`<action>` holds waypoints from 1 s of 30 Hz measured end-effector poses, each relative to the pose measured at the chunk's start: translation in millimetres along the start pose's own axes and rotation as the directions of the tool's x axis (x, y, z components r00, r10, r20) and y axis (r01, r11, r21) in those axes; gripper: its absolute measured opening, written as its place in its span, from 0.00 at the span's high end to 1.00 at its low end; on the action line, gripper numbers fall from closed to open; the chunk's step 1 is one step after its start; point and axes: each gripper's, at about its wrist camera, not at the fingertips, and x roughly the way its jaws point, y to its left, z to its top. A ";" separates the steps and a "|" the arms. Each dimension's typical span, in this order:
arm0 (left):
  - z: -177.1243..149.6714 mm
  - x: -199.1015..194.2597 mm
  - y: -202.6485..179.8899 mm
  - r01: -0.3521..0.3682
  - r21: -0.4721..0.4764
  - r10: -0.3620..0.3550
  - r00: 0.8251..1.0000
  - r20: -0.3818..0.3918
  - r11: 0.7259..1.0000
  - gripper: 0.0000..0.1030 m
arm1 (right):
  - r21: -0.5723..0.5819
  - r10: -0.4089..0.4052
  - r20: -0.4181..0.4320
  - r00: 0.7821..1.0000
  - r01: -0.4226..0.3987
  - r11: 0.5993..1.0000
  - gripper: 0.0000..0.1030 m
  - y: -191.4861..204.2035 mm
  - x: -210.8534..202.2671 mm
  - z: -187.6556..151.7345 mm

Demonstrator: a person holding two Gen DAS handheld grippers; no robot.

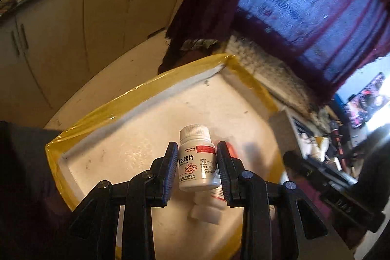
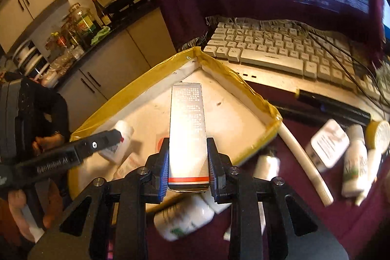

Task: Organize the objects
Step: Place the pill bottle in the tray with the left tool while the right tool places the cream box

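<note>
A shallow white foam tray [image 1: 136, 118] with yellow-taped rims sits at the near edge of the counter [image 2: 273, 87], its far corner just short of a white keyboard [image 2: 275, 50]. Most of the tray floor is bare toward that far corner; the near part holds a second bottle [image 1: 207, 207] lying on its side and a red-marked packet, only partly seen. Right of the tray, on dark red cloth, lie a white tube [image 2: 304, 162] and a loose cluster of small white bottles [image 2: 353, 169], leaving little free room there.

The left gripper [image 1: 197, 162] tilts down over the tray, its pads pinching a white pill bottle [image 1: 197, 160] by the sides, cap pointing away, red band and printed label facing the camera. From the right wrist view it reaches in from the left.

The right gripper [image 2: 188, 160] also slants down over the tray's near rim, clamped on a long white carton [image 2: 187, 128] with a red stripe at its near end. The carton points toward the tray's far corner.
</note>
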 end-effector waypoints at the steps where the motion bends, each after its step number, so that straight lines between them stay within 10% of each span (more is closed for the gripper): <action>1: 0.0 4.9 0.6 -0.012 0.000 0.012 1.000 -0.006 1.000 0.73 | -0.003 -0.003 -0.006 1.000 0.003 1.000 0.76 1.1 3.4 0.4; 13: -12.9 15.4 -7.9 -0.077 0.074 0.079 0.997 -0.013 0.994 0.70 | 0.046 0.020 -0.032 0.999 -0.019 0.999 0.75 0.8 7.7 -5.6; 18: -19.4 -13.3 -23.9 -0.055 0.102 0.045 0.994 0.095 0.993 0.38 | 0.044 0.045 0.153 0.987 -0.052 0.998 0.39 -10.2 -50.6 -38.7; 30: -101.8 -36.6 -110.3 0.013 0.335 -0.090 0.972 0.216 0.942 0.32 | 0.234 -0.087 0.160 0.983 0.048 0.971 0.39 -91.8 -110.0 -132.9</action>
